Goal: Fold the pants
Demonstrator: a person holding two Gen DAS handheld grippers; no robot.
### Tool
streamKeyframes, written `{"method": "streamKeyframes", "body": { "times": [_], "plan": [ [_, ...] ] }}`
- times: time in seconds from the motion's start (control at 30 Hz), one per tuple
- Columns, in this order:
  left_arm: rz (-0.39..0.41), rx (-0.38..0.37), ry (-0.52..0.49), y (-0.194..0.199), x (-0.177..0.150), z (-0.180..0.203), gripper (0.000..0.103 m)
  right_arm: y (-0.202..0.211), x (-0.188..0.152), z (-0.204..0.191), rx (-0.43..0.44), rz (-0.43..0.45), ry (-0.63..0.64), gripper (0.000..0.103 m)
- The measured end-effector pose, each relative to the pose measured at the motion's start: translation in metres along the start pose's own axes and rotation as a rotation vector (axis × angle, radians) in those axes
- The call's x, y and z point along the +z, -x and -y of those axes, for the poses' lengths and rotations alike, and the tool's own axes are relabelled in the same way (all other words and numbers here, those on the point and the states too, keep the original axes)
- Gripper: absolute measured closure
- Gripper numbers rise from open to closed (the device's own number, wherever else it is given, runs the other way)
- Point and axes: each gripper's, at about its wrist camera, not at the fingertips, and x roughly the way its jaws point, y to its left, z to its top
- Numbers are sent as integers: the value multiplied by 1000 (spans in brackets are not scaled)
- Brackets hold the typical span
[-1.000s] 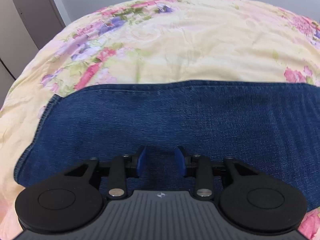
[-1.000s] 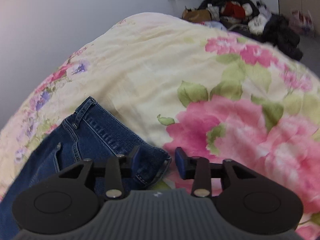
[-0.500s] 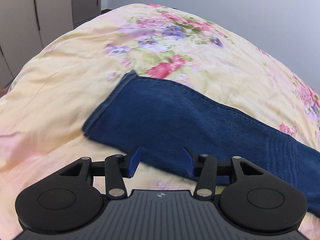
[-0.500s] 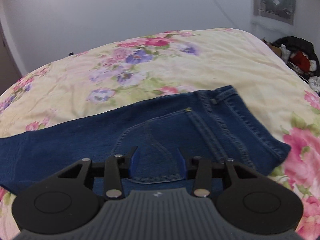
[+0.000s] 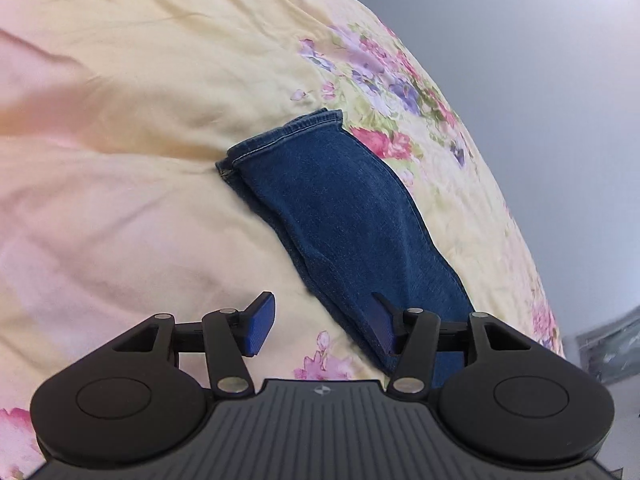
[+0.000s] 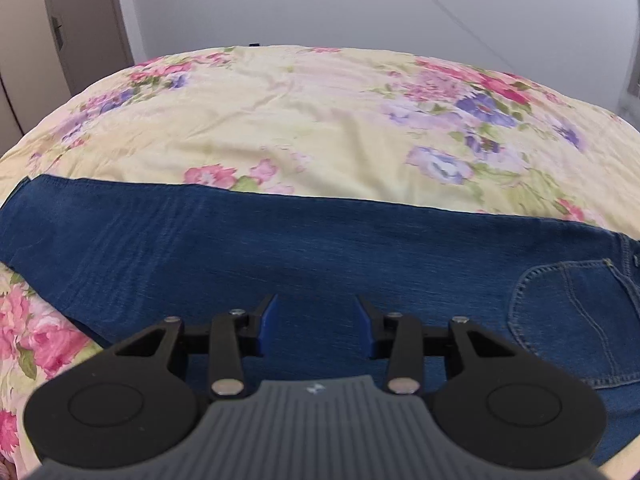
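Bed with pale yellow floral quilt, pink and purple blooms, wrinkled. Plain grey-white wall behind. Beige door or wardrobe panel at left in right wrist view. Thin cable slanting down wall. Soft even light.

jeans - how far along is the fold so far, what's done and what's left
Done: the jeans lie flat on the floral bedspread, legs stacked one on the other, hems matched. In hand: nothing; the left gripper has just been opening, empty beside the leg, and the right gripper hovers open over the thigh. Left: the crosswise folds.
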Motion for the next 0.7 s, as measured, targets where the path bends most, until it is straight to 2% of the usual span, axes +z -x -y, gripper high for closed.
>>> {"method": "streamKeyframes", "body": {
  "times": [0.07,0.1,0.3,0.5,0.63,0.7],
  "plan": [
    [13,-37,48,-4,0,-7,41,-9,3,-15,14,-4,18,77],
    [15,-54,70,-7,0,-10,41,-14,5,-22,25,-11,22,78],
    [8,-108,129,-29,3,-19,41,-34,10,-45,44,-30,46,78],
    [22,-142,164,-43,16,-31,42,-51,19,-47,57,-43,47,78],
    [62,-137,158,-48,30,-30,47,-65,31,-47,91,-50,25,78],
    [77,-106,141,-51,36,-28,55,-75,38,-49,109,-52,15,79]
  ]
}}
